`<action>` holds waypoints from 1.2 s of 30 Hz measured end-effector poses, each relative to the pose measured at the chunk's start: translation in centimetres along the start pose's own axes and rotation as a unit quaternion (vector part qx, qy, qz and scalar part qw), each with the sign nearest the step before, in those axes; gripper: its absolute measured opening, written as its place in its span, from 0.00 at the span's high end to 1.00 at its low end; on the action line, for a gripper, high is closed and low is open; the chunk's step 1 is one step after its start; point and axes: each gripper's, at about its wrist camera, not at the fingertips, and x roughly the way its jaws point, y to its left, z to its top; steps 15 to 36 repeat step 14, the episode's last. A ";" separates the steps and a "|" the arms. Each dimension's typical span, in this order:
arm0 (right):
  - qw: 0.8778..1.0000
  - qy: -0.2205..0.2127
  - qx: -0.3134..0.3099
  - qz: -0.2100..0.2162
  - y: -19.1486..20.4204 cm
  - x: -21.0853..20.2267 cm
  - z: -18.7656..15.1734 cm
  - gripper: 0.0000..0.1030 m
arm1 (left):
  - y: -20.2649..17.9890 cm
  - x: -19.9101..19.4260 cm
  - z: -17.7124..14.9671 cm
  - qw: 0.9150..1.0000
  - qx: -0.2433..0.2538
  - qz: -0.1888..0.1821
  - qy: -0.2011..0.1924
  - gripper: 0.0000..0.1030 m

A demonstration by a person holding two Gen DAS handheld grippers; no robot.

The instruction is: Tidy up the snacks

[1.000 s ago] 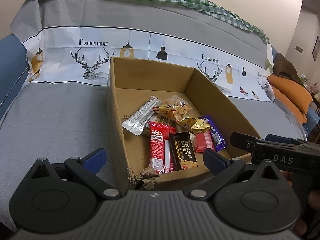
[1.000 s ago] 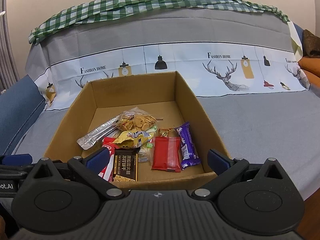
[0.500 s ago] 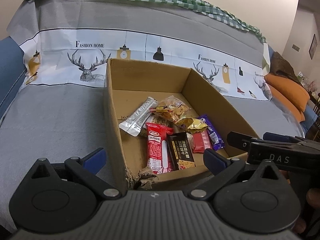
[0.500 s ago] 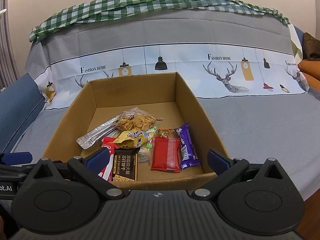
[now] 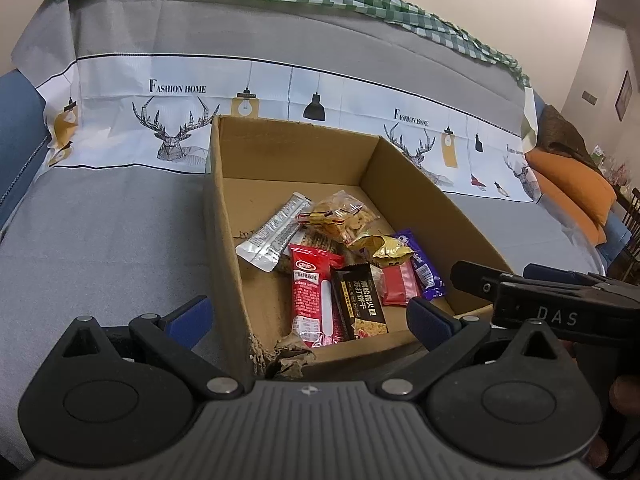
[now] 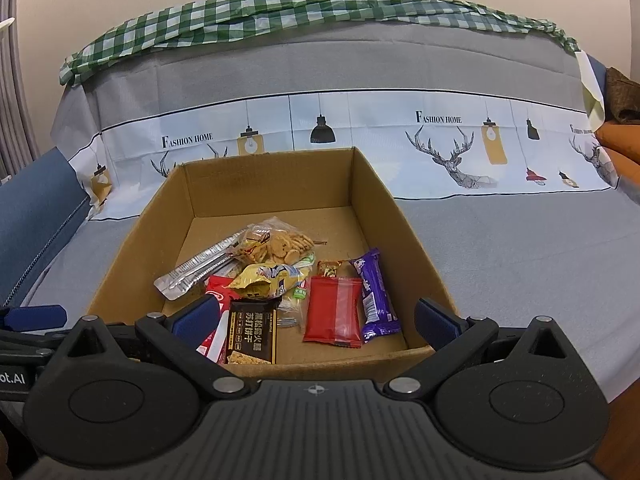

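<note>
In the left wrist view, the left gripper (image 5: 308,314) has its two blue-tipped fingers spread wide, and nothing is between them. It hangs just in front of the open brown cardboard box (image 5: 424,184), near a torn front corner. The box sits on a grey cloth-covered couch (image 5: 100,232). Inside lie the snacks: a long silver packet (image 5: 272,232), a clear bag of small biscuits (image 5: 340,216), a crinkly yellow packet (image 5: 380,248), a tall red packet (image 5: 314,292), a black cracker packet (image 5: 360,300), a small red square packet (image 5: 398,284) and a purple bar (image 5: 424,270). In the right wrist view, the right gripper (image 6: 316,320) is wide open too and holds nothing. It hangs over the near wall of the box, pointing at the black cracker packet. All the snacks I can see are in the box, in a loose heap near the front. I see none on the couch. This could mean the snacks are all gathered and the job is nearly done, or that they wait to be sorted out of the box. I cannot tell which.
</note>
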 end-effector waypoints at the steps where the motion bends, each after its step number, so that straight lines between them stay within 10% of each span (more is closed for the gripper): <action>1: 1.000 0.000 0.000 -0.001 0.0 0.1 0.0 0.01 | 0.0 0.0 0.0 1.000 -0.001 -0.002 0.000 0.00; 36: 1.000 -0.006 0.003 -0.006 -0.5 0.5 0.9 0.01 | -0.6 0.9 0.6 1.000 0.025 -0.012 -0.001 0.00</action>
